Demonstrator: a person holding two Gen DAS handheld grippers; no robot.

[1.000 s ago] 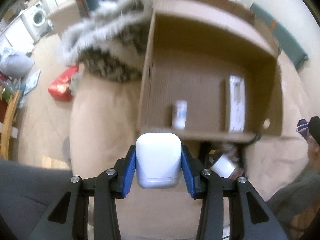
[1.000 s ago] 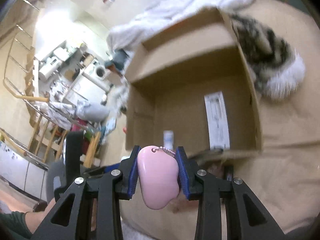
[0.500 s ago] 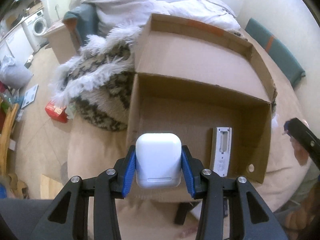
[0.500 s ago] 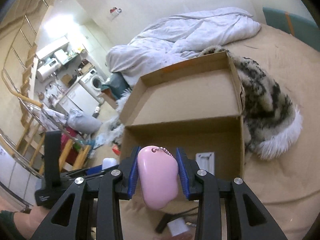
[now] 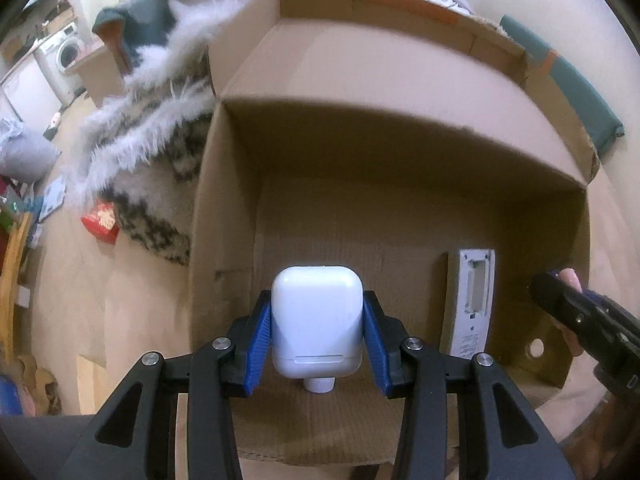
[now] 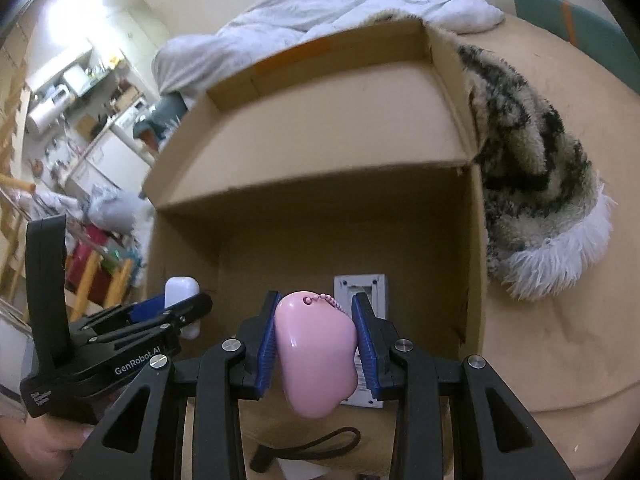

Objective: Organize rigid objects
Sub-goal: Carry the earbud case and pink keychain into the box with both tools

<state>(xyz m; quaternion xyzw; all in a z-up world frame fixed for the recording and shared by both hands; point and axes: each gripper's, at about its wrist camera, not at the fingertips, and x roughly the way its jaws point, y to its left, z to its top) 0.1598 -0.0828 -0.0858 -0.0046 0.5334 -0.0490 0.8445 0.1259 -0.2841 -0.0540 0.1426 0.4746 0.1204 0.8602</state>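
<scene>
My left gripper [image 5: 317, 322] is shut on a white earbud case [image 5: 317, 320] and holds it over the near left part of the open cardboard box [image 5: 224, 216]. My right gripper [image 6: 316, 340] is shut on a pink pebble-shaped case [image 6: 316, 356] with a bead chain, over the box's [image 6: 474, 248] near edge. A grey-white remote [image 5: 470, 300] lies face down on the box floor at the right; it also shows in the right wrist view [image 6: 362, 286]. A small white tube [image 5: 319, 385] peeks out under the earbud case. The left gripper [image 6: 168, 314] shows at the left of the right wrist view.
The box sits on a beige bed [image 6: 560, 340]. A furry leopard-print cushion [image 6: 532, 184] lies against one side of the box, also in the left wrist view [image 5: 152, 168]. A black strap [image 6: 312, 446] lies before the box. A white duvet [image 6: 340, 4] is behind.
Both grippers have moved forward and down toward the box, so the box fills more of each view. Each still holds its object.
</scene>
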